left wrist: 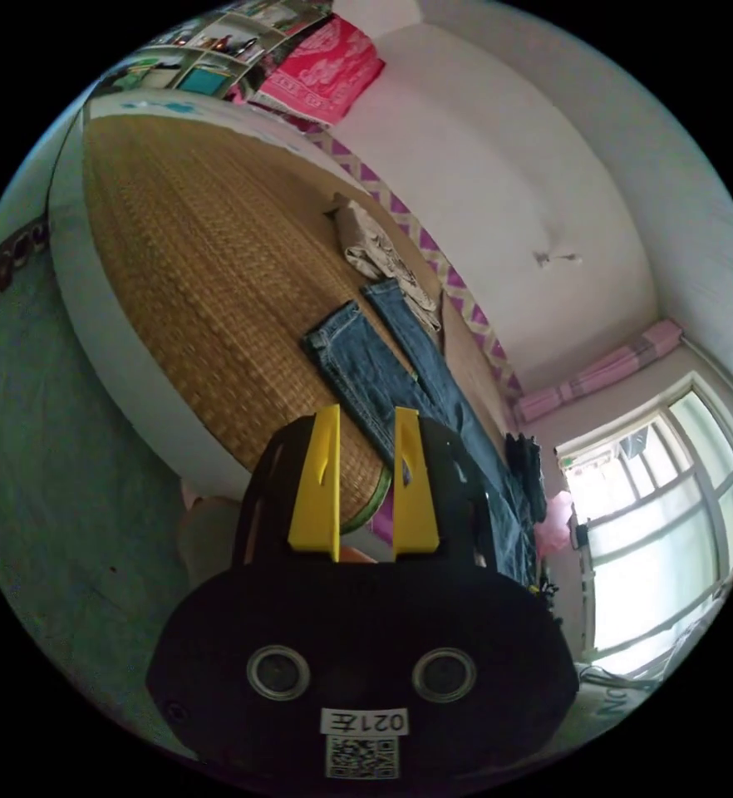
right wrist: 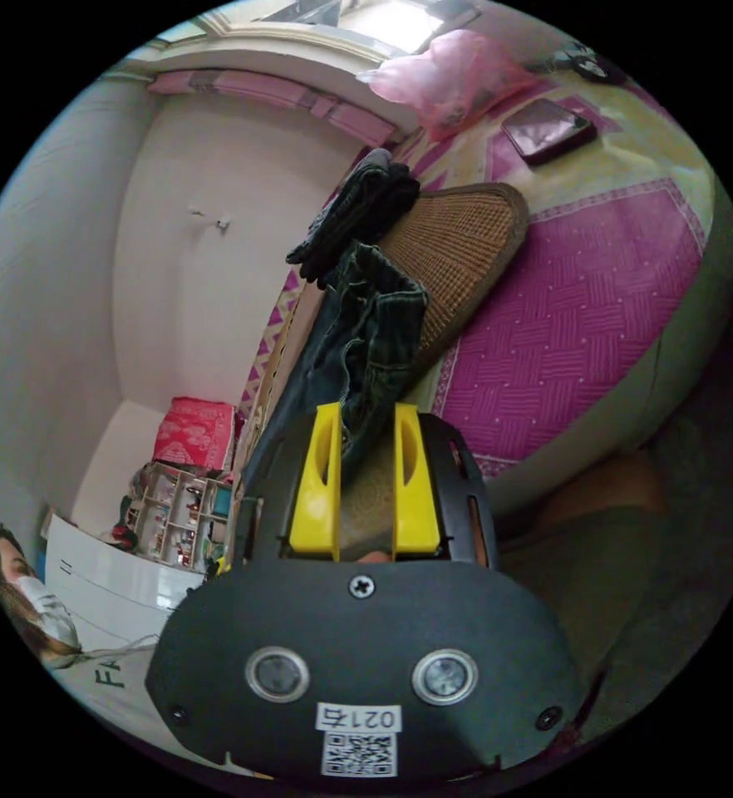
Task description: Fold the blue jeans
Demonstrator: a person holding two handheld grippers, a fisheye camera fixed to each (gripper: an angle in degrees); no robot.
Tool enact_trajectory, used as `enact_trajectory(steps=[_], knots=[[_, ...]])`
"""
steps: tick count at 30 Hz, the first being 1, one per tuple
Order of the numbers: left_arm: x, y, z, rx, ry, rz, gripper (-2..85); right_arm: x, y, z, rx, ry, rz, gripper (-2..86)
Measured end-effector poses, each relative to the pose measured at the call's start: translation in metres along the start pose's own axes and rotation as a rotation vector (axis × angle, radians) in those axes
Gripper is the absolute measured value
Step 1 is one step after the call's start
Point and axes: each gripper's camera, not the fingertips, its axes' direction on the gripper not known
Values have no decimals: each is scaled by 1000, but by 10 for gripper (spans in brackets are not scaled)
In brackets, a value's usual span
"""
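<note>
The blue jeans (left wrist: 358,357) lie flat along the woven mat (left wrist: 200,266) on the bed, legs side by side and hems pointing away. My left gripper (left wrist: 366,416) hovers near the bed's edge beside the legs, its yellow jaws open with nothing between them. In the right gripper view the jeans' waist end (right wrist: 375,324) is bunched and raised on the mat (right wrist: 466,233). My right gripper (right wrist: 365,411) stands open right at that waist end; a fold of denim reaches into the gap between the jaws, but they are not pressed on it.
A beige garment (left wrist: 375,249) lies by the jeans' hems. A dark garment (right wrist: 358,208) sits past the waist, with a pink bag (right wrist: 458,75) and a flat dark device (right wrist: 549,129) beyond. A magenta sheet (right wrist: 574,324) covers the bed's end. A person (right wrist: 26,598) is beside the bed.
</note>
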Motion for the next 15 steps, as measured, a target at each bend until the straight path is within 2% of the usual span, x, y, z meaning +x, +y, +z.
enact_trajectory(steps=[6, 15], knots=[[-13, -21, 17, -26, 34, -92, 100, 8, 1, 3, -5, -57, 41, 105], [-7, -48, 44, -95, 35, -122, 101, 11, -2, 24, -50, -92, 72, 104]])
